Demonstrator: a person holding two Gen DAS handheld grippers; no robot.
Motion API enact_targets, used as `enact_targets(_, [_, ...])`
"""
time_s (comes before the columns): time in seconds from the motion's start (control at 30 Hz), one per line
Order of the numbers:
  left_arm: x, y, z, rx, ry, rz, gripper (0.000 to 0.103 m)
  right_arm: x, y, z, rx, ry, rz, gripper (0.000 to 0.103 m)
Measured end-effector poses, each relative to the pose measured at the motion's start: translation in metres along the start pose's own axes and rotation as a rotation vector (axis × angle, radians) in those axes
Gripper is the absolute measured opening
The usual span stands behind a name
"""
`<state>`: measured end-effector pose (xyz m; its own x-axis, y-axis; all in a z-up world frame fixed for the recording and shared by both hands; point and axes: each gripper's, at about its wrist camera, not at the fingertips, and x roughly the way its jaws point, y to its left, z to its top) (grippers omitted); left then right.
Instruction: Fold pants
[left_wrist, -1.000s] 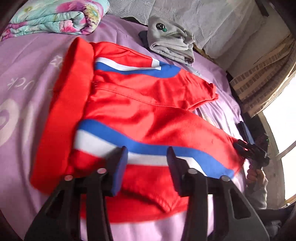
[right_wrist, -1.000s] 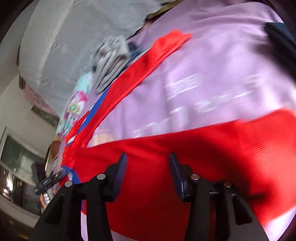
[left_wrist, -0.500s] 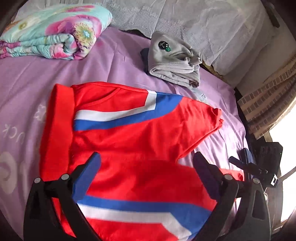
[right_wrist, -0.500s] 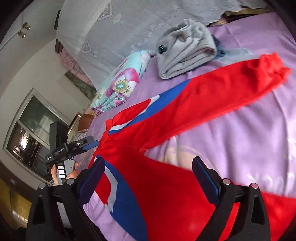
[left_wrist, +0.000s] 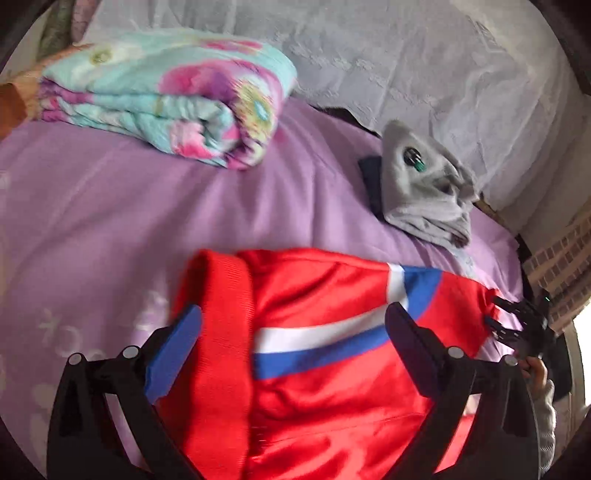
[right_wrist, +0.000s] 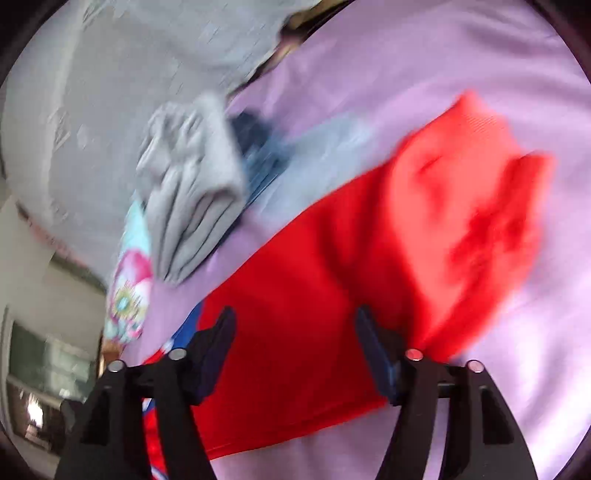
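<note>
So the red pants (left_wrist: 332, 387) lie on the purple bed (left_wrist: 110, 221) with one leg laid over the other, first fold looks done to me. Lengthwise folds are what's left. My left gripper (left_wrist: 293, 343) has its jaws spread wide over the waistband, holding nothing; right gripper (right_wrist: 295, 347) jaws also apart, empty, near the cuffs. Count: one pants, one folded grey garment (left_wrist: 424, 192), one floral blanket (left_wrist: 166, 96), two grippers

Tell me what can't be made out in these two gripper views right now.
- Red pants, left wrist view: lower part cut off by the bottom edge and hidden behind the left gripper.
- Pants cuff, right wrist view: motion blur hides detail.
- Dark item under the grey folded garment: mostly covered, unidentifiable.
</note>
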<state>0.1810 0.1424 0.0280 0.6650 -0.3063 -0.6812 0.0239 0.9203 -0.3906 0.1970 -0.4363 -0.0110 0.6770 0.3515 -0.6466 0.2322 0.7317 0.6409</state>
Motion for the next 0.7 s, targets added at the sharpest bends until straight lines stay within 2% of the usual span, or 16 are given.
enact_targets(0.07, [-0.006, 0.017, 0.003, -0.063, -0.009, -0.021, 0.097, -0.033, -0.027, 0.016, 0.051, -0.051, -0.012, 0.077])
enact_targets(0.17, [0.001, 0.023, 0.002, -0.113, 0.026, -0.121, 0.097, -0.063, -0.049, 0.017, 0.083, -0.094, -0.055, 0.082])
enact_targets(0.23, [0.001, 0.008, -0.001, -0.072, 0.011, -0.151, 0.097, -0.059, -0.06, 0.015, 0.102, -0.096, -0.096, 0.082])
enact_targets(0.33, [-0.003, -0.021, -0.001, 0.017, -0.009, -0.212, 0.097, -0.038, -0.066, 0.014, 0.129, -0.105, -0.088, 0.079])
enact_targets(0.37, [0.001, -0.031, 0.0, 0.05, 0.004, -0.21, 0.097, -0.033, -0.064, 0.015, 0.107, -0.117, -0.1, 0.074])
enact_targets(0.43, [0.02, -0.045, 0.002, 0.094, 0.064, -0.158, 0.098, -0.019, -0.056, 0.018, 0.076, -0.118, -0.101, 0.048])
enact_targets(0.47, [0.034, -0.045, 0.003, 0.094, 0.105, -0.114, 0.098, -0.012, -0.052, 0.019, 0.073, -0.113, -0.115, 0.03])
enact_targets(0.5, [0.049, -0.042, 0.002, 0.074, 0.146, -0.069, 0.098, -0.01, -0.053, 0.019, 0.077, -0.119, -0.12, 0.026])
enact_targets(0.57, [0.063, -0.037, -0.002, 0.048, 0.181, -0.043, 0.097, -0.021, -0.056, 0.015, 0.083, -0.145, -0.097, 0.018])
enact_targets(0.63, [0.055, -0.048, -0.002, 0.093, 0.158, -0.025, 0.097, -0.049, -0.059, 0.011, 0.066, -0.195, -0.113, 0.01])
enact_targets(0.7, [0.045, -0.066, 0.001, 0.161, 0.118, -0.033, 0.097, -0.077, -0.075, 0.01, 0.065, -0.224, -0.117, 0.011])
